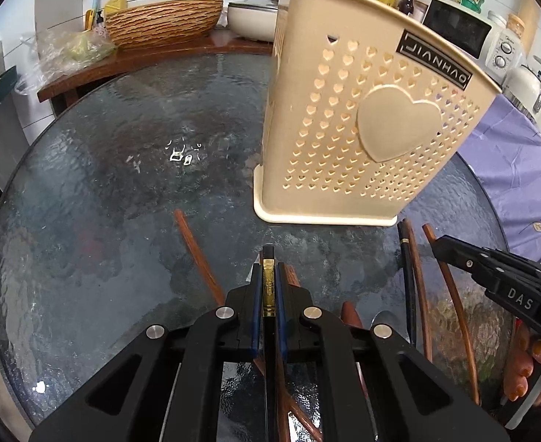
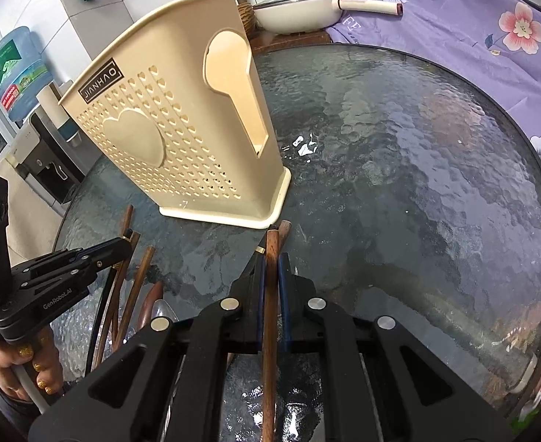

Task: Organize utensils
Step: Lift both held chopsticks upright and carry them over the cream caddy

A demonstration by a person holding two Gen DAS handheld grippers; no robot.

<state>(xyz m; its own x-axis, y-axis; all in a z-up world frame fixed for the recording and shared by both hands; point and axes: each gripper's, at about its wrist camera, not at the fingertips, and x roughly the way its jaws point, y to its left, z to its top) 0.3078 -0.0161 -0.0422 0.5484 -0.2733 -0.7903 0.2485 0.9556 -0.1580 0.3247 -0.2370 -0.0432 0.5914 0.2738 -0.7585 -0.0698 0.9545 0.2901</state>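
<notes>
Through my left wrist camera, my left gripper (image 1: 269,276) is closed on a black chopstick with a gold band (image 1: 268,287), its long axis running straight up the frame from bottom centre, tip aimed at the base of the beige utensil holder (image 1: 362,125). The holder stands upright on the round glass table (image 1: 104,184) in the upper right of centre, heart-perforated face toward me; I cannot see inside it from this view. A loose brown chopstick (image 1: 196,254) lies on the glass left of my fingers, slanting toward the upper left. At lower right more brown and black chopsticks (image 1: 415,280) lie roughly parallel, pointing up the frame, beside my right gripper (image 1: 436,246), whose jaws look closed here, though I cannot tell on what. Only this view shows the wooden basin (image 1: 163,22) and microwave (image 1: 462,31) along the back. Through my right wrist camera, my right gripper (image 2: 272,261) is clamped on a brown wooden chopstick (image 2: 270,313) running vertically up the frame, tip just short of the holder's (image 2: 167,110) lower right corner. Only here does the holder's side wall show, with its keyhole-shaped cutout; its contents stay hidden. My left gripper (image 2: 125,245) enters from the left, pinching the dark chopstick over the pile at lower left. A purple floral cloth (image 2: 454,29) fills the upper right.
</notes>
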